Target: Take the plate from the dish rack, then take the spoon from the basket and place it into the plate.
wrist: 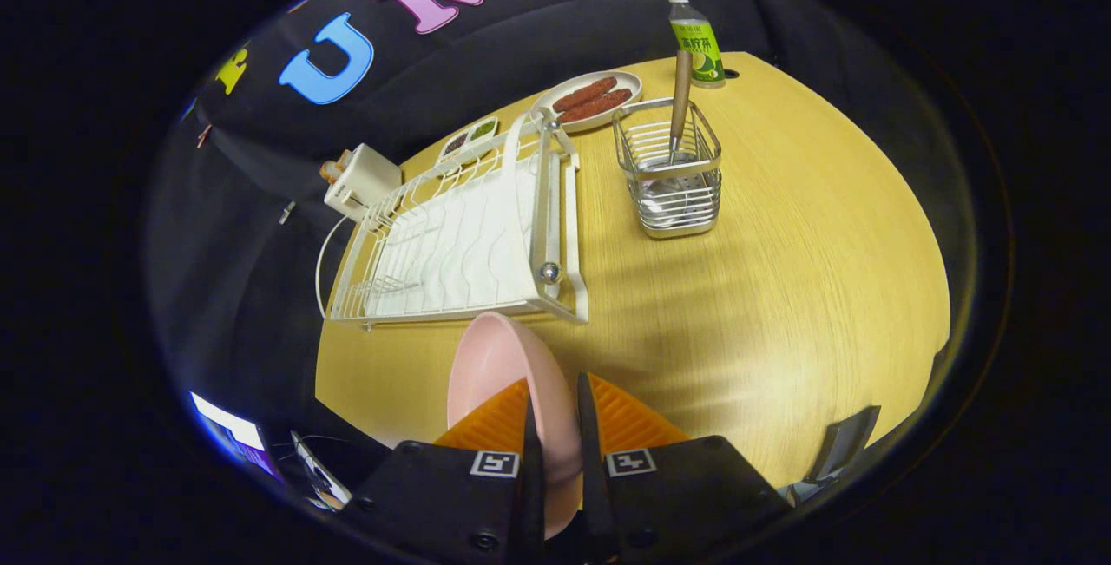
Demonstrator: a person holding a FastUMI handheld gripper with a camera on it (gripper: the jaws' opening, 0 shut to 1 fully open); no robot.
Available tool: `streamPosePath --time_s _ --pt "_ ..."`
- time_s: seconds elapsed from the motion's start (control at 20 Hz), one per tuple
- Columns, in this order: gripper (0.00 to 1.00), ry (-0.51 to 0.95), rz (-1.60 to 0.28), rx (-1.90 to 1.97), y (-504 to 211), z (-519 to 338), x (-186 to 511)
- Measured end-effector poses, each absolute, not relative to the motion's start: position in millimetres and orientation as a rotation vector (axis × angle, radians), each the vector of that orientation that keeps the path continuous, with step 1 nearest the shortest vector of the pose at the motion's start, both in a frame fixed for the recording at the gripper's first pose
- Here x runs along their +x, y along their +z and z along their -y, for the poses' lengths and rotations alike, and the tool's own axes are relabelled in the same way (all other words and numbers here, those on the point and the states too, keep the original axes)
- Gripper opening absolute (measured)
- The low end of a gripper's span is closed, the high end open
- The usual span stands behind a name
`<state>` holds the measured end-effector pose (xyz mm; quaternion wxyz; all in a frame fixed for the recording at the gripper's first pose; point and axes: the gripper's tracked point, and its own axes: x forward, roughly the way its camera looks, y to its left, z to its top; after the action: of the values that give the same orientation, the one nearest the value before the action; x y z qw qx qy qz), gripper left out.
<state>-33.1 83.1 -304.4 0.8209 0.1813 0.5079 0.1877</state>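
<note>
At the bottom centre of the frame, the tongs [555,413] are clamped on a pink plate [499,370], both fingers pressing its rim so that it stands on edge above the yellow wooden worktop [781,287]. Just beyond the plate, left of centre, sits the white dish rack [451,244]. To its right, near the upper centre, a wire basket [670,170] holds a wooden-handled spoon [680,101] standing upright. Behind the basket are a dish of sausages [590,99] and a green-labelled bottle [697,42]; a white toaster [360,181] stands at the rack's far left.
</note>
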Motion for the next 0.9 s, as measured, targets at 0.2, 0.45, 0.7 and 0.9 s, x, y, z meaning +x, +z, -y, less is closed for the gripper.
streamPosePath --time_s 0.2,0.45,0.7,0.9 --pt "0.23 0.472 -1.119 0.425 -324 -89 -39" --pt "0.24 0.497 -1.107 0.388 -339 -79 -34" --pt "0.88 0.458 -0.966 0.329 -321 -38 -4" --pt "0.98 0.424 -0.751 0.173 -285 6 29"
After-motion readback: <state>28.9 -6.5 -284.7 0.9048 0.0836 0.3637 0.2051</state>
